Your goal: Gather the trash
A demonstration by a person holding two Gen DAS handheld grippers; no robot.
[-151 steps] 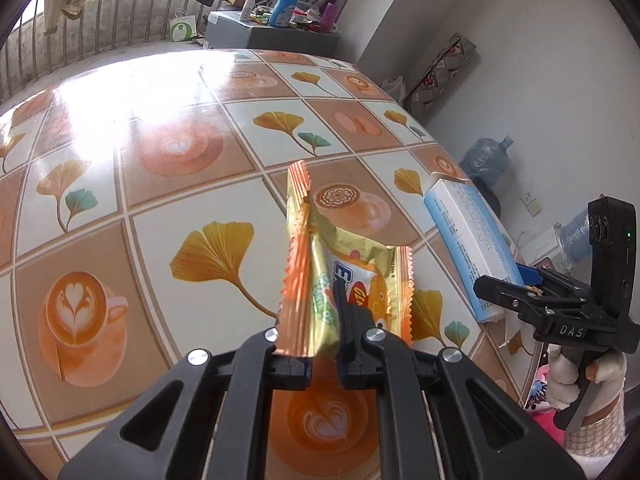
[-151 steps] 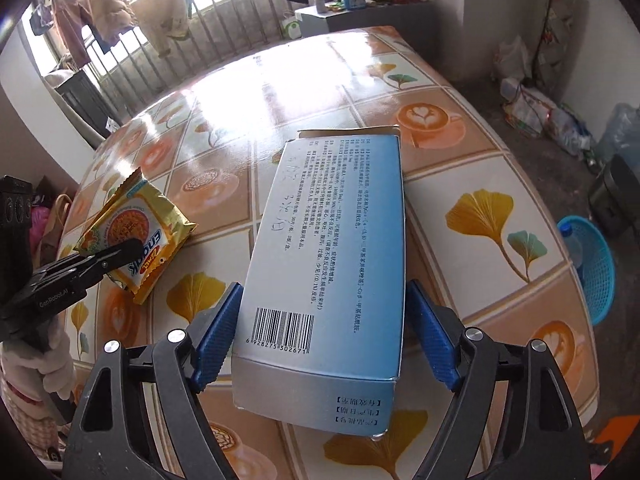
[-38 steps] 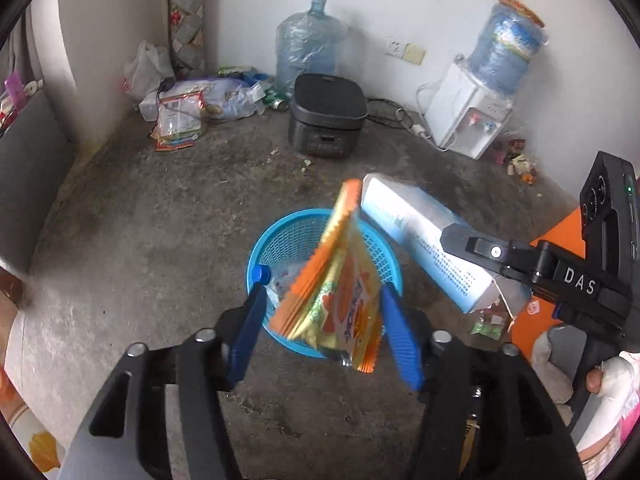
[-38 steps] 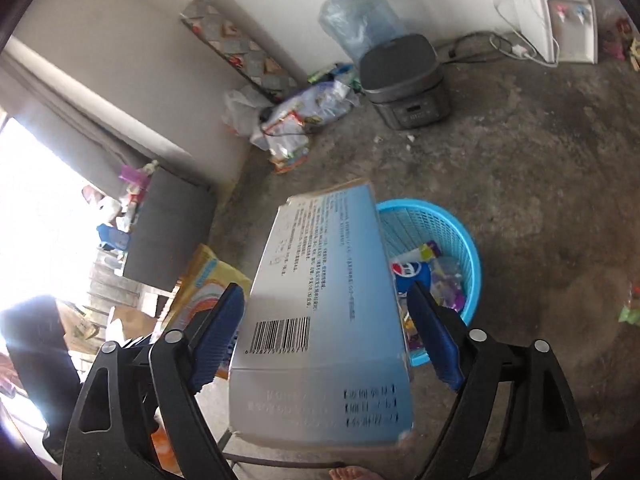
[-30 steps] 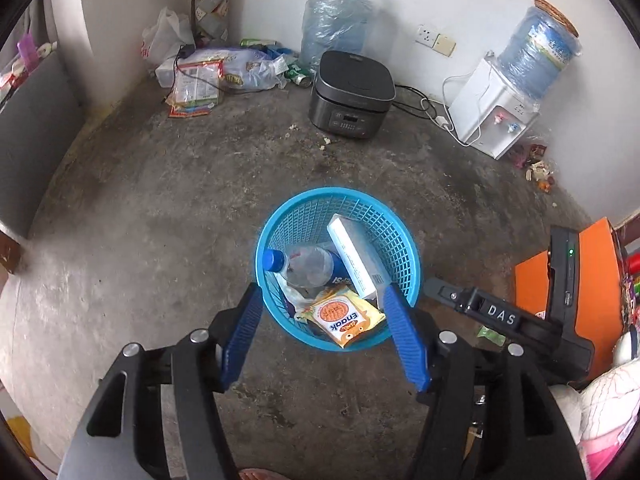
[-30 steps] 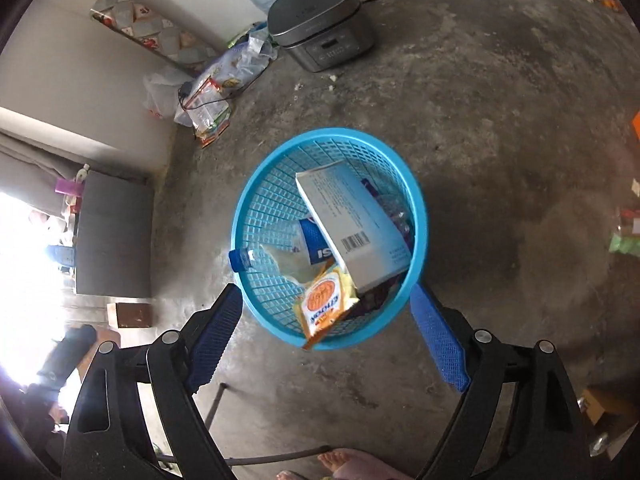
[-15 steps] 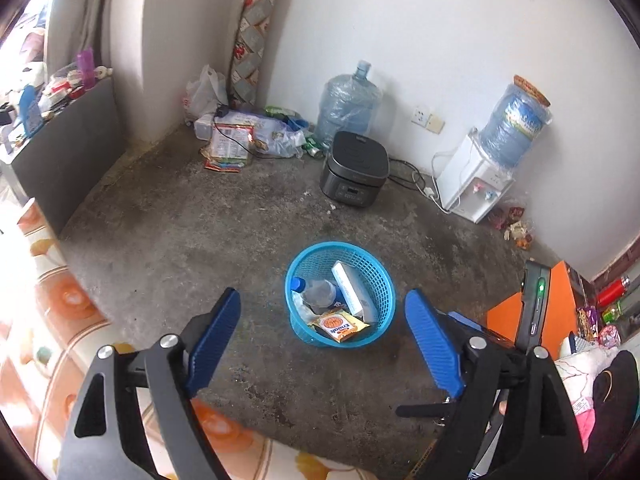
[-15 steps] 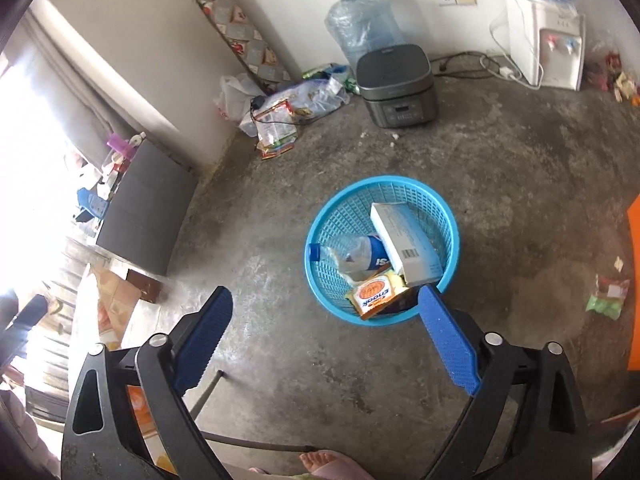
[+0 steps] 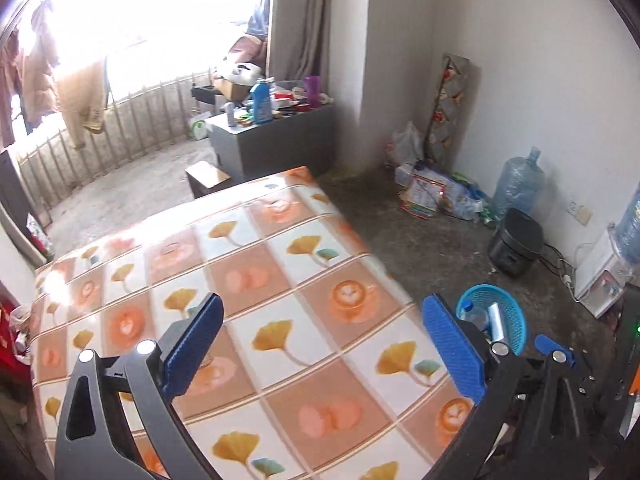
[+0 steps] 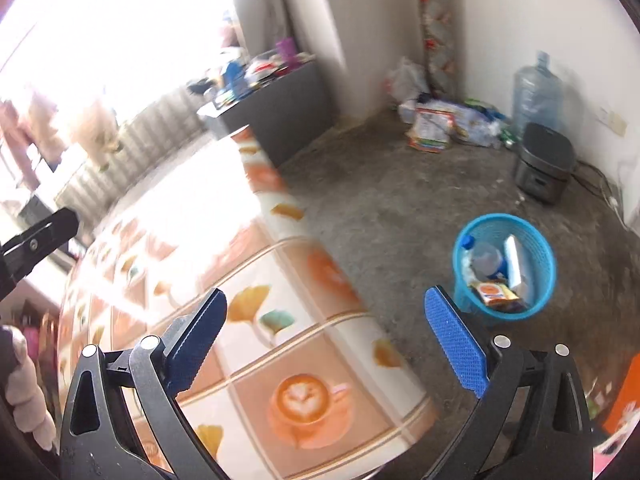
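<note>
My left gripper (image 9: 320,344) and right gripper (image 10: 326,330) emptied, jaws just opened wide; snack packet (image 10: 494,294) and box (image 10: 516,262) now in blue basket (image 10: 544,276). Both swung from above basket to table (image 9: 280,320); basket now at 3 o'clock.

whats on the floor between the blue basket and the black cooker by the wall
Bare concrete floor lies between the blue basket and the black cooker, shown in the right wrist view.

A table covered in glossy orange-and-white cloth printed with ginkgo leaves and coffee cups (image 9: 280,320) filled the lower left. A round blue plastic mesh basket (image 10: 542,280) stood on grey concrete floor (image 10: 380,208), lower right.
</note>
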